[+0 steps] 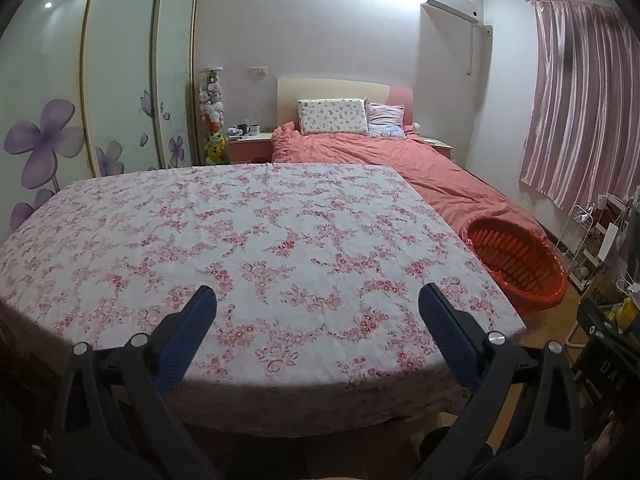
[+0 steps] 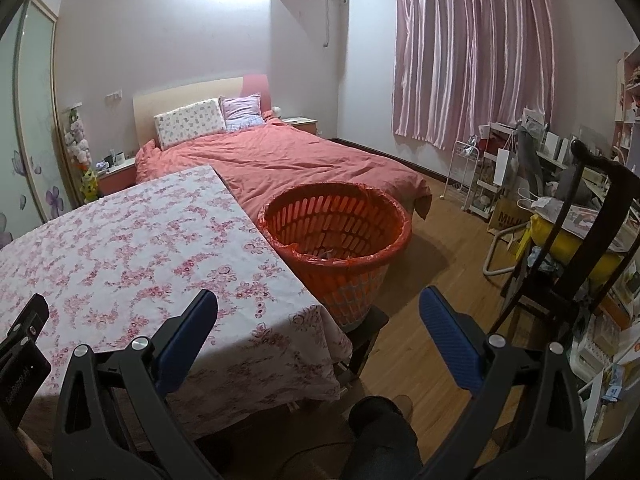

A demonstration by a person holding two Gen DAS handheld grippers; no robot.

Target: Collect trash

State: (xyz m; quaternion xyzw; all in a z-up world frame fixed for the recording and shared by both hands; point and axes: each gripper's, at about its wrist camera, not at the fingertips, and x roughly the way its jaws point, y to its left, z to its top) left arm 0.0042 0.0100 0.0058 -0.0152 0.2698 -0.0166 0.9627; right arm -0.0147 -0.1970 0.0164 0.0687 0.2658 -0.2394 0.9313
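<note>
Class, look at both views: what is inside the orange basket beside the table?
The orange basket holds an orange liner bag and some pale crumpled scraps at the bottom. Its near wall hides the rest of the floor.

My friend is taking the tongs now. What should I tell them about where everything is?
Left tongs: open, holding nothing, over the flowery tablecloth.
Right tongs: open, holding nothing, by the table's corner.
The orange basket with its plastic liner sits beside the table, between it and the bed. Some scraps seem to lie at its bottom.
No trash shows on the tablecloth, so the table looks done.
Left to do: probably look around the rest of the room for anything missed.
</note>
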